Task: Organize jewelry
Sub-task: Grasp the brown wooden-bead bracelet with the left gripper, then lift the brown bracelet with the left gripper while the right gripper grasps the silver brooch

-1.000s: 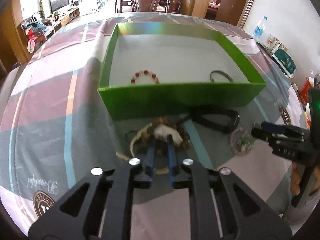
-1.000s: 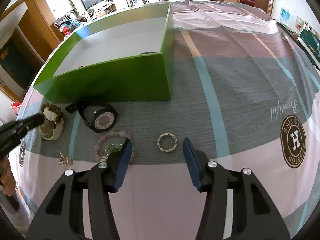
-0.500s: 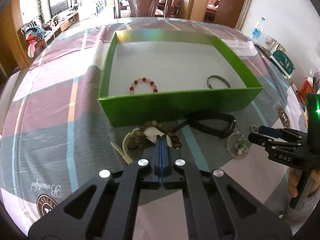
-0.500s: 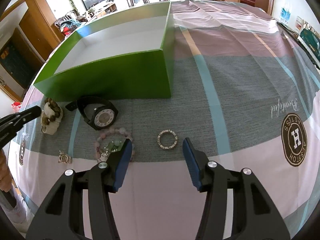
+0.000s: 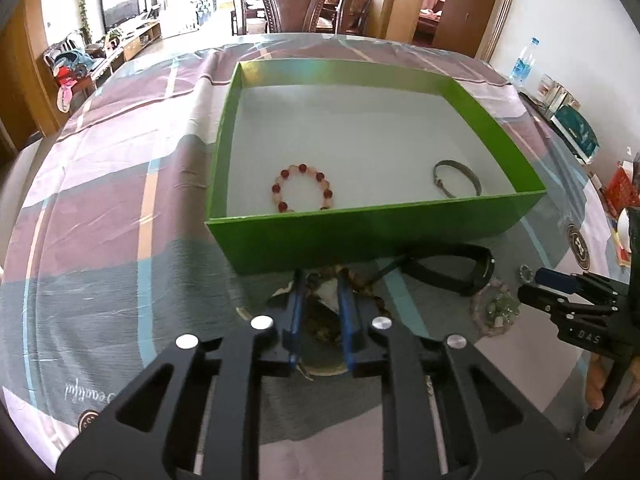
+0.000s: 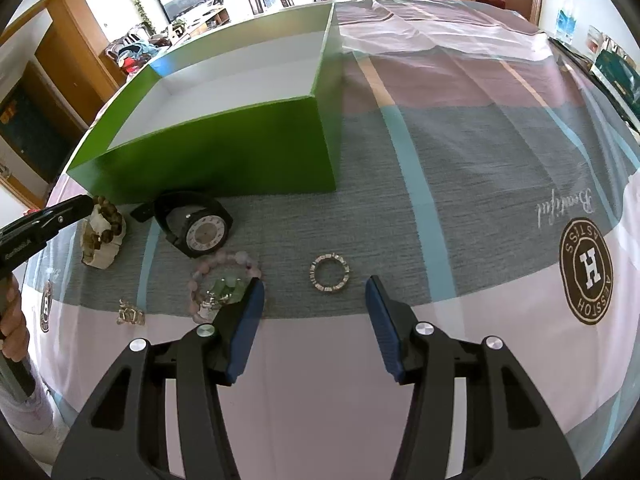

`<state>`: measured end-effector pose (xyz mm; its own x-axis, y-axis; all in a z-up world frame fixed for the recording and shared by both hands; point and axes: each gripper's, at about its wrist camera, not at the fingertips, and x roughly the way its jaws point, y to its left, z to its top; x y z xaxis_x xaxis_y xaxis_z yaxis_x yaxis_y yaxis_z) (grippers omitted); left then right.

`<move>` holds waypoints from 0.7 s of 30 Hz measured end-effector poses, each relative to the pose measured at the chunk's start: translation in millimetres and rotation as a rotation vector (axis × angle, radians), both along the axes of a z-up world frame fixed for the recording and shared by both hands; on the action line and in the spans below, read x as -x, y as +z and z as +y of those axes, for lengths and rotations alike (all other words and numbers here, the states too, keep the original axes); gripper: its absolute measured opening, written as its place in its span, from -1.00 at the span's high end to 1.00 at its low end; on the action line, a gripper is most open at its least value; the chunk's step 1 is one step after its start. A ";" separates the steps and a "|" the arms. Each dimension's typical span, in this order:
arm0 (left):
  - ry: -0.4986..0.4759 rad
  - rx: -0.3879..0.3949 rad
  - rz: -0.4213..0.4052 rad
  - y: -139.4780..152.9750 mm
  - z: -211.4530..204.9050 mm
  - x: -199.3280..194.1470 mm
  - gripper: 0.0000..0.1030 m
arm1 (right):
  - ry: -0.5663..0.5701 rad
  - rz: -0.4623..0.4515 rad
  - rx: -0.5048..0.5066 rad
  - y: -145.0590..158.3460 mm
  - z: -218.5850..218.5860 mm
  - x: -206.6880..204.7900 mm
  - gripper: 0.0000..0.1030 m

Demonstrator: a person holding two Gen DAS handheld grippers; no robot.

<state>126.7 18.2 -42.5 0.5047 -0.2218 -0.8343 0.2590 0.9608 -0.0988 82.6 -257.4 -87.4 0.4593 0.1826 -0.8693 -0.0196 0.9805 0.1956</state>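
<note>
**Risk Notice: Unsecured Grasp at the Wooden-Bead Bracelet**

**Current state.** The left gripper [image 5: 320,280] points down at the wooden-bead bracelet [image 6: 105,224], which lies on a pale cream piece just in front of the green box [image 5: 376,236]. Its jaws are opening from a narrow gap; the beads sit at the fingertips, but whether the pads bear on them cannot be told. The right gripper [image 6: 316,300] hangs half open and holds nothing, with the silver ring [image 6: 330,273] on the tablecloth [image 6: 480,184] ahead, between its fingers.

**Placed items.** A red-and-pink bead bracelet [image 5: 303,188] and a thin metal bangle [image 5: 456,178] lie inside the box. The black wristwatch [image 6: 200,230], pink bead bracelet [image 6: 224,280] and a small metal trinket [image 6: 130,312] are outside it.

**Hazards.**
- Slip: opening jaws may drop or miss the round beads; the bracelet would fall back.
- Double pick: the bracelet rests on the cream piece, so both could lift together, then separate.
- Wall strike: the box wall stands just beyond the fingertips; a low carry could push the box.
- Snag: the watch strap lies near the bracelet and may drag along.
</note>
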 end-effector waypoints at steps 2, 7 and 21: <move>-0.003 0.003 0.009 -0.3 -0.8 1.3 0.99 | -0.001 -0.001 0.000 -0.1 -0.2 -0.1 -0.02; 0.028 0.005 -0.004 7.4 3.6 12.8 0.99 | -0.003 -0.001 0.002 -0.3 -0.3 -0.1 -0.02; -0.037 -0.072 -0.033 4.0 -23.0 55.7 0.64 | -0.008 -0.002 -0.005 -2.2 0.5 2.4 -0.08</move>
